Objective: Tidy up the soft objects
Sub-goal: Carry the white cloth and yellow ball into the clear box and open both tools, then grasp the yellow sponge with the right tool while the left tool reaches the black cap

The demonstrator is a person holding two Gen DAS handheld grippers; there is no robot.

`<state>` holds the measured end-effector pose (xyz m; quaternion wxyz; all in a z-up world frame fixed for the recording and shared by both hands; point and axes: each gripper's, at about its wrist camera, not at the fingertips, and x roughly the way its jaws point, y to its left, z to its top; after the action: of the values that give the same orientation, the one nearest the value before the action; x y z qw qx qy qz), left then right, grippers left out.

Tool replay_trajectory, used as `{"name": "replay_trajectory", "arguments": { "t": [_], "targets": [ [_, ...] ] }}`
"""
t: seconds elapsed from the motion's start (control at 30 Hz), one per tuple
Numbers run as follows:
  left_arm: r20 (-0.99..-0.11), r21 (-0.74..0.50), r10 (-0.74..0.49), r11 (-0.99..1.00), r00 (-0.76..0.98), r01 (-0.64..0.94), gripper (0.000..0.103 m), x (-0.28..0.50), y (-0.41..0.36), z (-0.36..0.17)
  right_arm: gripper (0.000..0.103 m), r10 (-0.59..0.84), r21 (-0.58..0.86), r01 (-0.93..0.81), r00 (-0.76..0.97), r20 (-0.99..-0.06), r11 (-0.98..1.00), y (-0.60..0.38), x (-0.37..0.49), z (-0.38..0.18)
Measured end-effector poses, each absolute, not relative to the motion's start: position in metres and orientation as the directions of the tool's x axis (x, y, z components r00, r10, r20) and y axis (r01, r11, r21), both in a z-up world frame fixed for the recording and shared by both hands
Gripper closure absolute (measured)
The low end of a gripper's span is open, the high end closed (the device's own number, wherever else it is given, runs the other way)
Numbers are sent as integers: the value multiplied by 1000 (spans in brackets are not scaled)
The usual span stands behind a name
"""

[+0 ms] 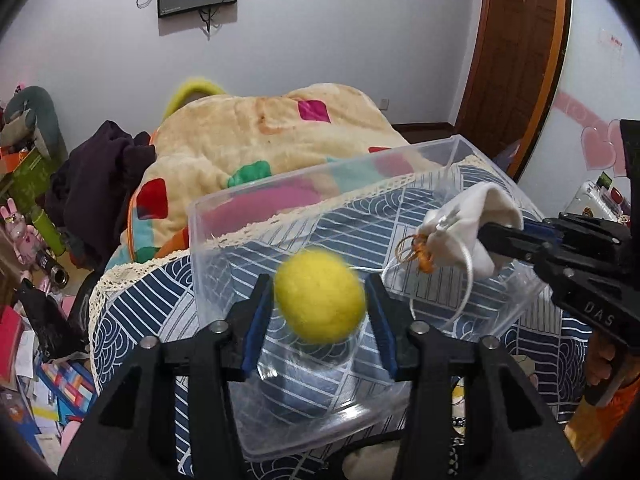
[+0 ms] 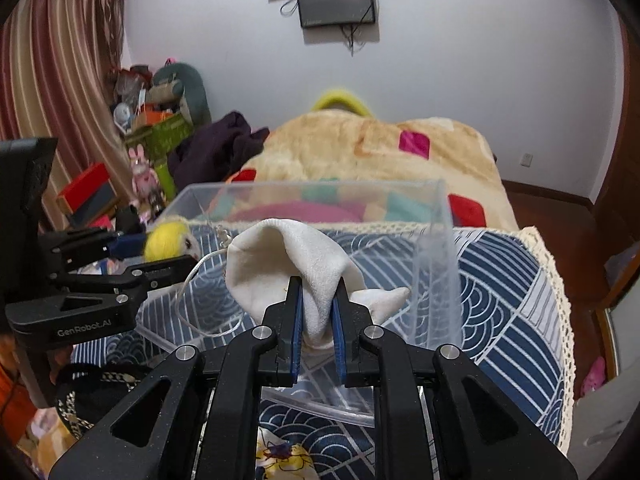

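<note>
Left gripper [image 1: 320, 300]: jaws standing parted around the yellow felt ball [image 1: 320, 294], which is blurring between the pads (contact unclear).
Ball: hanging above the clear plastic bin [image 1: 256, 204], at 6 o'clock of its opening.
Right gripper [image 2: 318, 312]: clamping a fold of the white drawstring pouch [image 2: 280, 264].
Pouch: hanging over the bin at 3 o'clock, cords dangling.
Bin: sitting on the blue patterned cover [image 2: 504, 280].

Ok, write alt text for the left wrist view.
A yellow felt ball sits between the left gripper's open blue-padded fingers, above a clear plastic bin that rests on a navy wave-patterned cloth. At right, the right gripper pinches a white drawstring pouch over the bin; a beige patchwork blanket lies behind.
</note>
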<state>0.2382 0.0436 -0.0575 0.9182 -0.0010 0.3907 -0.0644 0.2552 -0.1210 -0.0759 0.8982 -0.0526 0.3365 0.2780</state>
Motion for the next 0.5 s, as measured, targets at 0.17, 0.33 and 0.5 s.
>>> {"name": "replay_trajectory", "arguments": {
  "t": [0.17,0.33,0.5],
  "targets": [
    [-694,-77,-122,993,710,95,30,229,50,-51,82,439,51,-543,617,-653,838,-120,254,-78],
    [-663,-84,-123,992,738,90,29,211,55,-37,53,440,29,-537,659,-610,843,-126,242,-65],
    [-606,-70,-113,994,787,88,14,187,56,-17,47,478,34,-549,694,-539,835,-133,219,-41]
  ]
}}
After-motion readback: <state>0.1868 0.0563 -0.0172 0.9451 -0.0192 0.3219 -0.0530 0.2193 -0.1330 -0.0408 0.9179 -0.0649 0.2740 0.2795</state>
